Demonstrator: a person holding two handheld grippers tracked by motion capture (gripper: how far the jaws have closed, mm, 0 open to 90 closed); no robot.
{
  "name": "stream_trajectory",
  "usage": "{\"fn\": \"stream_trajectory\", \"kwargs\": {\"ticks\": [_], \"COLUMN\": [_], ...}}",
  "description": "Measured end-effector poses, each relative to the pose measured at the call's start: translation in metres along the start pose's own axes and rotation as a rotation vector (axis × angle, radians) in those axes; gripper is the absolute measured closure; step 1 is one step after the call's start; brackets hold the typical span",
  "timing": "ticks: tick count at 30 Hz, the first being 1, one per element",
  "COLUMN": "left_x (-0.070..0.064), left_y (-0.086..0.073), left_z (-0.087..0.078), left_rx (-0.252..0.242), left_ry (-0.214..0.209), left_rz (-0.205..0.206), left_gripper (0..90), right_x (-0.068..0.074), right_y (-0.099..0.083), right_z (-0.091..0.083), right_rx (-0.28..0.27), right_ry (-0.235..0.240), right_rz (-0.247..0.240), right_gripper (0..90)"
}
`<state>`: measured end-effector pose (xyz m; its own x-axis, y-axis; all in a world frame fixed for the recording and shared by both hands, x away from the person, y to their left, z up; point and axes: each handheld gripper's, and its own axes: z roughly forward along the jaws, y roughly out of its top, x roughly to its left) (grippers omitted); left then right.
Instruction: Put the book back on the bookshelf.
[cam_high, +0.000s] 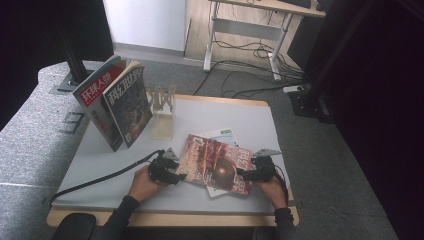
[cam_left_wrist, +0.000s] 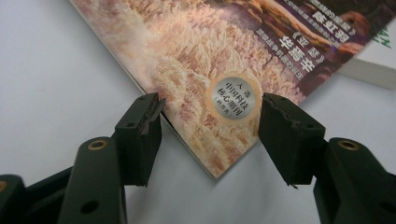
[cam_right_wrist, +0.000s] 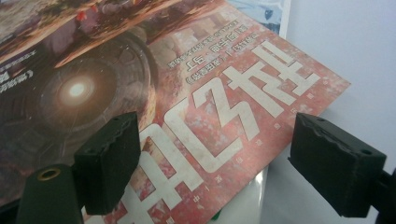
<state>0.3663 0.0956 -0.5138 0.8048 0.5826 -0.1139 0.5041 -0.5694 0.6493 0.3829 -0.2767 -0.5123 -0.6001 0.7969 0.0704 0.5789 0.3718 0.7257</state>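
A red-covered magazine lies flat at the front middle of the table, on top of a white and green book. My left gripper is at the magazine's left corner. In the left gripper view that gripper is open, and the pale corner of the magazine pokes in between its jaws. My right gripper is at the magazine's right edge. It is open, with one jaw over the red cover and the other off the edge above the table.
Two magazines stand upright at the back left beside a pale wooden rack. The grey mat has bare room behind and to the right. The wooden table edge runs along the front. The white book's edge shows past the magazine.
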Motion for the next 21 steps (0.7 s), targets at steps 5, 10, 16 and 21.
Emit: {"fn": "stream_trajectory", "kwargs": {"ticks": [5,10,16,21], "left_x": [-0.009,-0.019,-0.027,-0.035], "left_y": [-0.007,-0.016,-0.021,-0.026], "left_z": [-0.004,-0.008,-0.011,-0.014], "left_rx": [0.002,0.002,0.012,0.012], "left_ry": [0.001,-0.01,-0.012,-0.018], "left_rz": [0.022,0.029,0.039,0.066], "left_gripper": [39.5,39.5,40.1,40.3], "right_x": [-0.001,-0.002,-0.002,-0.002], "right_y": [0.007,0.015,0.027,0.034], "right_z": [0.007,0.015,0.026,0.033], "right_rx": [0.003,0.005,0.016,0.016], "right_ry": [0.007,0.009,0.017,0.016], "right_rz": [-0.01,-0.022,-0.035,-0.037], "right_gripper": [15.8,15.6,15.5,15.2]}}
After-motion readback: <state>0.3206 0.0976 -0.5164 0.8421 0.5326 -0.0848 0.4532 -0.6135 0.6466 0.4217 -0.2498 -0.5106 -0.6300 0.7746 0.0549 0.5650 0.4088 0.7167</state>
